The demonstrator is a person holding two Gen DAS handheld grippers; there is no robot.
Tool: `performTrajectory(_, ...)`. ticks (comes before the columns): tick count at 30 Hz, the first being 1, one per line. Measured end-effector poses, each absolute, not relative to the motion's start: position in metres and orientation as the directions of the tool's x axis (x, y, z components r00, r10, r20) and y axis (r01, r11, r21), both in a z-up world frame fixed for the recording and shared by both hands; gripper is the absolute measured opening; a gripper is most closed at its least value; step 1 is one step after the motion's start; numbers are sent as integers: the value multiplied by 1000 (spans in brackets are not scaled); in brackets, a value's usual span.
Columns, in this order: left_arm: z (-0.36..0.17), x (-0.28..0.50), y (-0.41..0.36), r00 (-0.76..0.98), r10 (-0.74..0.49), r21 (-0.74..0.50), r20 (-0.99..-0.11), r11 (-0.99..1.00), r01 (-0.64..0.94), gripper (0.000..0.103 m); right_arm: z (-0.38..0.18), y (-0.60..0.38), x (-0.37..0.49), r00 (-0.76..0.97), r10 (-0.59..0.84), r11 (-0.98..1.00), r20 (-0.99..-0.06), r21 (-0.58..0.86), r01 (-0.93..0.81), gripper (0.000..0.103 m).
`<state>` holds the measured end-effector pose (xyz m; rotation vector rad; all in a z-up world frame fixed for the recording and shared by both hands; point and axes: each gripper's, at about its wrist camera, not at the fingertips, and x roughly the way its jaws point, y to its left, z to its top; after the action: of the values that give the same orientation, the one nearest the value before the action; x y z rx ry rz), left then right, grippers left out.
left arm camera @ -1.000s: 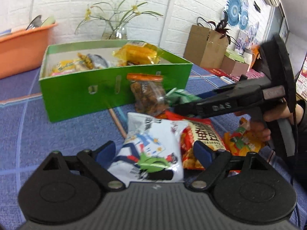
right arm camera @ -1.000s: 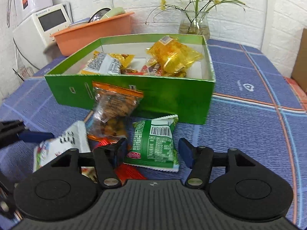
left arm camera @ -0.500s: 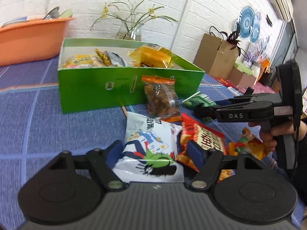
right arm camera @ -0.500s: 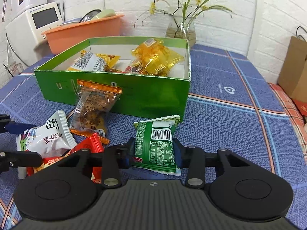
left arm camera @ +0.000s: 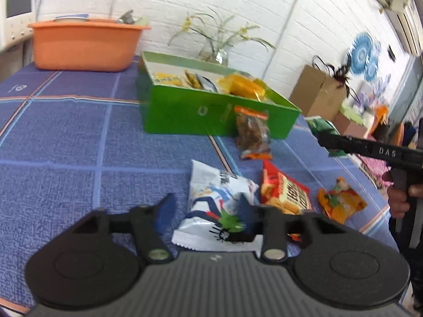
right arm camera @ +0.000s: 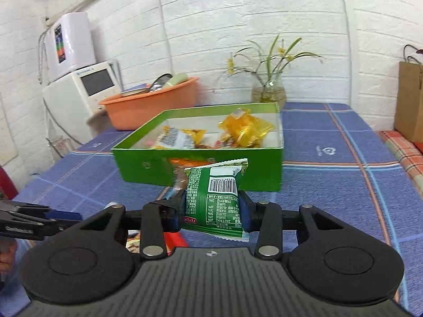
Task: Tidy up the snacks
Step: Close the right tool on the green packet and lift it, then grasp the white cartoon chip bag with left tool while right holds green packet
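Note:
My right gripper [right arm camera: 211, 212] is shut on a green snack packet [right arm camera: 215, 198] and holds it off the table, in front of the green box [right arm camera: 201, 169], which holds several snacks. My left gripper [left arm camera: 207, 211] is open above the table, its right finger over a white snack bag [left arm camera: 219, 198]. A red packet [left arm camera: 284, 192], an orange packet [left arm camera: 341, 202] and a clear nut packet [left arm camera: 251, 132] leaning on the green box [left arm camera: 185, 113] lie on the blue cloth. The right gripper [left arm camera: 327, 138] shows at the right of the left wrist view.
An orange basin [right arm camera: 150, 103] stands behind the box on the left, a glass vase with flowers [right arm camera: 268, 93] behind it. A white appliance [right arm camera: 79, 92] sits far left. A brown paper bag [right arm camera: 408, 100] stands at the right edge. The blue checked tablecloth [left arm camera: 66, 145] covers the table.
My right gripper closed on the green packet and lifted it off the table. My left gripper drew back and to the left, and the white bag now lies under its right finger.

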<state>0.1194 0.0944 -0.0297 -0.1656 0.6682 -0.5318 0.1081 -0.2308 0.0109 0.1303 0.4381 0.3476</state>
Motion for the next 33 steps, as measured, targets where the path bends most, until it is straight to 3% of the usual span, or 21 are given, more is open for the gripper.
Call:
performTrajectory(2, -27, 120, 84, 646, -524, -279, -556, 849, 449, 60, 12, -226, 103, 846, 365, 930, -389, 196, -311, 70)
performTrajectory(3, -26, 120, 78, 642, -523, -251, -561, 846, 470, 64, 12, -225, 102, 846, 364, 930, -389, 191, -313, 70)
performTrajectory(4, -27, 119, 72, 635, -516, -221, -575, 845, 488, 77, 12, -224, 98, 848, 363, 931, -386, 183, -315, 70)
performTrajectory(5, -28, 119, 64, 621, -506, -186, -598, 842, 506, 83, 12, -223, 96, 850, 364, 931, -382, 180, -317, 70)
performTrajectory(7, -33, 116, 55, 594, -493, -126, -636, 825, 551, 86, 13, -226, 91, 850, 369, 929, -375, 182, -322, 70)
performTrajectory(10, -40, 106, 52, 597, -462, -33, -656, 808, 588, 88, 12, -232, 85, 853, 369, 928, -369, 190, -319, 70)
performTrajectory(14, -40, 110, 70, 606, -427, -32, -672, 834, 552, 89, 11, -237, 82, 858, 364, 930, -364, 200, -310, 70)
performTrajectory(17, -39, 121, 76, 626, -402, -77, -668, 874, 480, 89, 9, -237, 83, 855, 370, 927, -363, 211, -311, 70)
performTrajectory(22, -37, 130, 61, 592, -485, -178, -643, 847, 501, 89, 6, -235, 85, 844, 380, 922, -379, 224, -315, 70)
performTrajectory(33, -38, 139, 77, 686, -364, -140, -631, 922, 360, 90, 5, -245, 80, 853, 364, 927, -375, 235, -292, 71)
